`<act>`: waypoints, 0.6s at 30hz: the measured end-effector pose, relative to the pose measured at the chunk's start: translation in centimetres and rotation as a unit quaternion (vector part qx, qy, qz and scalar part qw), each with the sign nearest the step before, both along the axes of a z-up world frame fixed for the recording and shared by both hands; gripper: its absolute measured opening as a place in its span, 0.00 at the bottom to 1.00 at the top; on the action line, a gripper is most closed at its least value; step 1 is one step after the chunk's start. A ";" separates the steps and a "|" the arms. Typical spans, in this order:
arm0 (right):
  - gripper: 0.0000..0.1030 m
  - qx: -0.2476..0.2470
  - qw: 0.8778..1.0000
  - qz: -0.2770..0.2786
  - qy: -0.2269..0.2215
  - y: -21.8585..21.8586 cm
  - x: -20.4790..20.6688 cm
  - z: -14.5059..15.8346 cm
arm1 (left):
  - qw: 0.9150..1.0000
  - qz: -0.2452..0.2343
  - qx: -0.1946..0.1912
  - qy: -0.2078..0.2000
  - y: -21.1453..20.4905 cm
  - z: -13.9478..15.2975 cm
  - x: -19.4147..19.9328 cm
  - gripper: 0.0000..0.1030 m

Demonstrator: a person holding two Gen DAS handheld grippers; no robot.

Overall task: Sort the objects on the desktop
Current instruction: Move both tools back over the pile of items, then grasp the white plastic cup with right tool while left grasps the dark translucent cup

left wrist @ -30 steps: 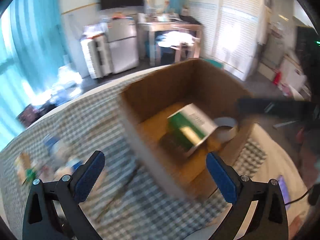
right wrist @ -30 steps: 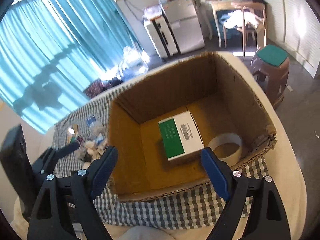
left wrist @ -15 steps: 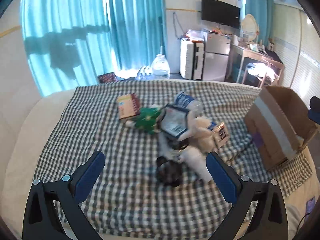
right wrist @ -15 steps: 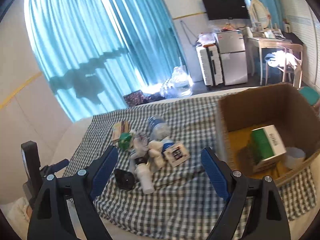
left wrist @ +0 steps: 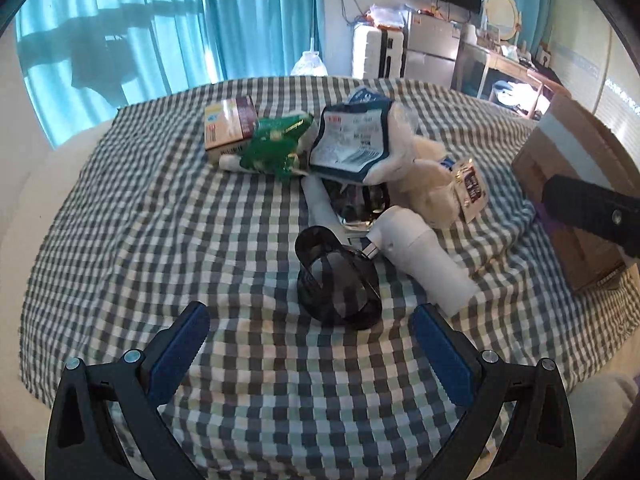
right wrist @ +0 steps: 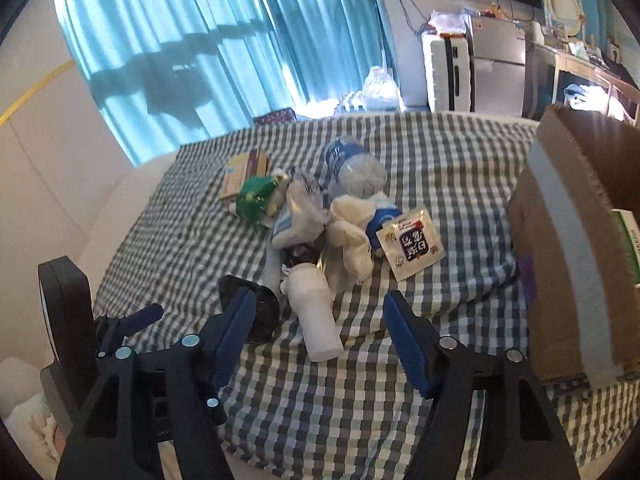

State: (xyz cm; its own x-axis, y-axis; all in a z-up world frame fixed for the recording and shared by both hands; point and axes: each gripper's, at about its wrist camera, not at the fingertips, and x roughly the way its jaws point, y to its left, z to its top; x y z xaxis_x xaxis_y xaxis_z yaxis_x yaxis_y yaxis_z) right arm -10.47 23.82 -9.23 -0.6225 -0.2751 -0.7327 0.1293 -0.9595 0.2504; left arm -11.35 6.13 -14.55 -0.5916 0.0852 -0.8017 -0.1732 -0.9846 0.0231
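On the checked cloth (left wrist: 168, 240), unsorted objects lie heaped beside the brown cardboard box (right wrist: 568, 248). The right gripper (right wrist: 318, 330), jaws just narrowed around nothing, frames the white plastic cylinder (right wrist: 316, 320); the left gripper (left wrist: 310, 340) gapes empty before the black round lens hood (left wrist: 338, 280).

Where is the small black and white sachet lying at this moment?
In the right wrist view the sachet lies flat on the checked cloth, right of the white plush toy and left of the cardboard box.

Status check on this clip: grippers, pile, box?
Left gripper open, empty, facing black cup. Right gripper just narrowing, nothing gripped, white tube between fingers. Pile unsorted on checked cloth; cardboard box at right. Nothing blocking.
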 end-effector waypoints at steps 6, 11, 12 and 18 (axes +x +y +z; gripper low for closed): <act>0.62 0.007 0.999 0.007 -0.033 -0.6 -2.5 -2.8 | 0.999 0.004 0.022 -0.024 0.7 -2.8 -2.4 1.00; 0.60 -0.001 0.998 0.018 -0.062 -1.3 -4.2 -4.9 | 0.999 0.006 0.024 -0.043 1.0 -4.9 -3.7 1.00; 0.58 -0.003 0.997 0.023 -0.068 -1.5 -4.6 -5.4 | 0.999 0.006 0.029 -0.041 1.0 -5.1 -3.9 1.00; 0.54 0.000 0.994 0.047 -0.102 -2.9 -6.6 -7.6 | 0.999 -0.001 0.032 -0.027 0.6 -6.0 -4.8 1.00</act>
